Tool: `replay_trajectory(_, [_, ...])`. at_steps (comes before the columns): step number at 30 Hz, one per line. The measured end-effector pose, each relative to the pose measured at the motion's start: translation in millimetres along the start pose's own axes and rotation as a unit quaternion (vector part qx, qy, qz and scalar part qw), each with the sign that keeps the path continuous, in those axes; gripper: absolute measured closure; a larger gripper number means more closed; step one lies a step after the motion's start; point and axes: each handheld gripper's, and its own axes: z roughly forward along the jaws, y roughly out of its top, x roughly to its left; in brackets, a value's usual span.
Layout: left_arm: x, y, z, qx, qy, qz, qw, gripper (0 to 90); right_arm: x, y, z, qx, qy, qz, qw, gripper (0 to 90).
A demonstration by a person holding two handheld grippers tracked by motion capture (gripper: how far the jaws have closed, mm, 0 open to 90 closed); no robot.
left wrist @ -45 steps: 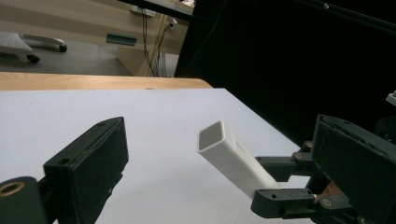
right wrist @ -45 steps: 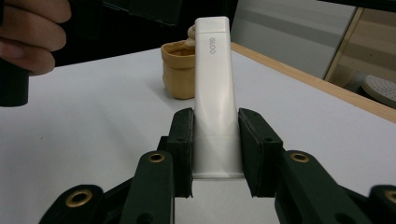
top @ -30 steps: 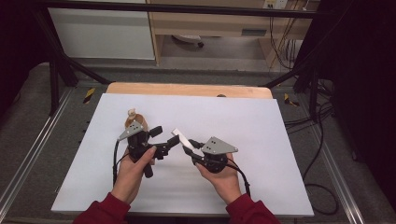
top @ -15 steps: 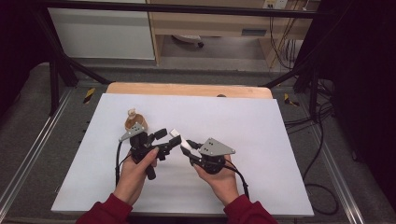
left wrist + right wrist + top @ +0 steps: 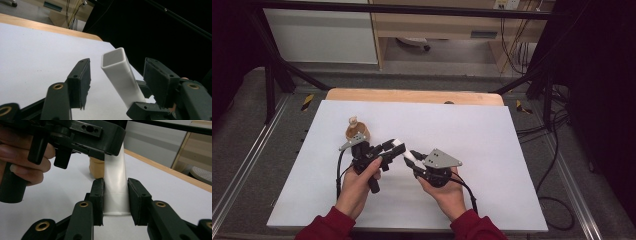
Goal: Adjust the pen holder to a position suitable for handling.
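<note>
A white square tube is held off the white tabletop, with my right gripper shut on its lower end. The tube's open upper end stands between the jaws of my left gripper. Those jaws have just been closing around it, and a gap still shows on each side. In the right gripper view, the left gripper's black body crosses over the tube's top.
A small tan object sits on the table just behind the left gripper. A wooden edge runs along the table's far side. Dark frame bars and cables lie beyond the right side.
The left gripper has shifted slightly right over the tube's free end, and its jaws have narrowed around it. The right hand and tube have stayed in place.
</note>
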Motion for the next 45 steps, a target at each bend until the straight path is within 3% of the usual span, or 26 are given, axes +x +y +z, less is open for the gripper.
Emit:
replay_trajectory(20, [4.0,-4.1,-0.3,-0.002,-0.009,-0.03,0.9995,64.1,3.0,-4.0,5.6,0.008,0.007,0.008,0.9999,67.1])
replay_trajectory(32, [0.1,-3.8,-0.2,0.003,-0.026,-0.018,0.9995,70.1,3.2,-6.8,8.6,0.017,0.014,0.011,0.9997,67.1])
replay_trajectory(45, [-6.7,-1.5,1.9,0.012,-0.02,0.006,0.9997,71.0,0.8,-7.3,8.6,0.019,0.019,0.02,0.9994,66.1])
